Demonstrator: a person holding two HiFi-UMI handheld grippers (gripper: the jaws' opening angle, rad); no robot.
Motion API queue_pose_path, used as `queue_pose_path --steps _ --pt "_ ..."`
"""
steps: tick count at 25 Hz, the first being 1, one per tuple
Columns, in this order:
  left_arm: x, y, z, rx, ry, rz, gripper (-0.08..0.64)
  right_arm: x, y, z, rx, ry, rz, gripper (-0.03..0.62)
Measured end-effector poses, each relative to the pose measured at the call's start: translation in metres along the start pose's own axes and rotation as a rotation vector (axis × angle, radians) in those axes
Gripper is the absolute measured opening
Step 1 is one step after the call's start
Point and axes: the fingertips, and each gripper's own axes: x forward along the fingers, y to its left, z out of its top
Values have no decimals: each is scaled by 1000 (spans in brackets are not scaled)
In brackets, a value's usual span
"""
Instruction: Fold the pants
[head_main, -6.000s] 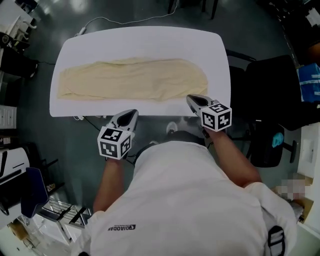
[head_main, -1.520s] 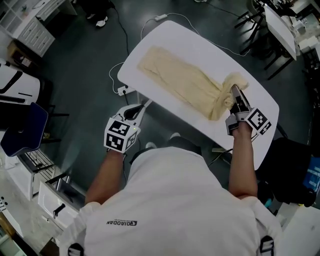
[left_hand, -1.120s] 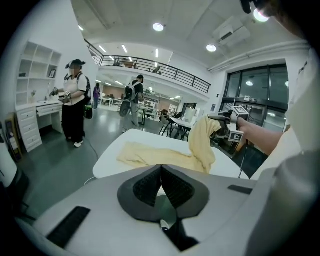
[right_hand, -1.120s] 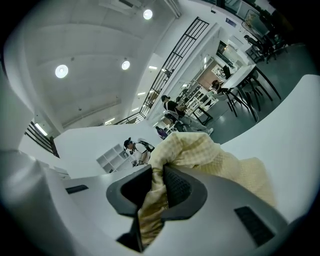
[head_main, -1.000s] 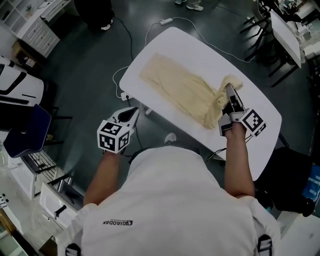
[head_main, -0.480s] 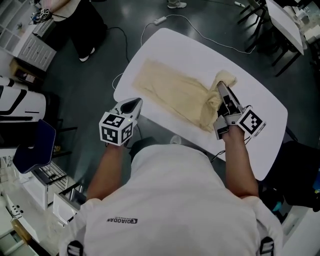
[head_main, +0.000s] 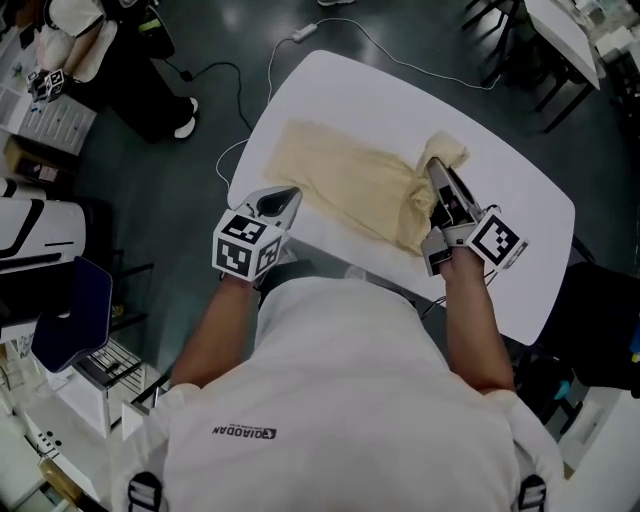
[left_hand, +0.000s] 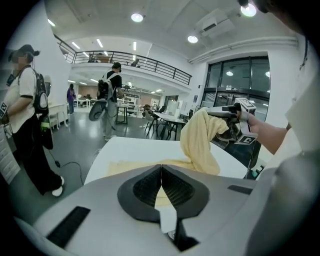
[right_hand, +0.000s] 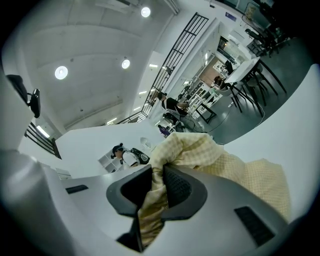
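Cream-yellow pants (head_main: 335, 178) lie lengthwise on the white table (head_main: 400, 90). My right gripper (head_main: 433, 170) is shut on their bunched right end, which it holds lifted off the tabletop. The right gripper view shows the checked cloth (right_hand: 200, 150) pinched between the pads of the right gripper (right_hand: 159, 175) and hanging down behind them. My left gripper (head_main: 288, 195) hovers at the table's near edge, beside the pants' flat part, shut with nothing in it. In the left gripper view the left gripper (left_hand: 161, 167) points across the table at the raised cloth (left_hand: 200, 142) and the right gripper (left_hand: 231, 125).
A white cable (head_main: 400, 58) runs over the dark floor behind the table. A person (head_main: 150, 75) stands on the floor at the upper left, seen also as a person (left_hand: 27, 115) in the left gripper view. A blue chair (head_main: 75, 310) stands at the left, and another table (head_main: 590, 30) at the top right.
My left gripper has come in from beside the table to its near edge by the pants. The right gripper has carried the lifted end a little leftward over the pants.
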Motion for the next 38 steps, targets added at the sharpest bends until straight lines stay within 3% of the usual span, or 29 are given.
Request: queue_pose_path --steps 6,18,29,38 --pt "-8 49 15 23 3 -44 28 30 12 -12 -24 -23 -72 80" --pt "-20 119 5 33 32 -138 28 101 28 -54 -58 -2 -181 81" --pt "-34 156 -10 10 47 -172 29 170 29 -102 -95 103 -249 83" --pt "-44 178 -17 -26 32 -147 28 224 5 -157 -107 242 -306 86"
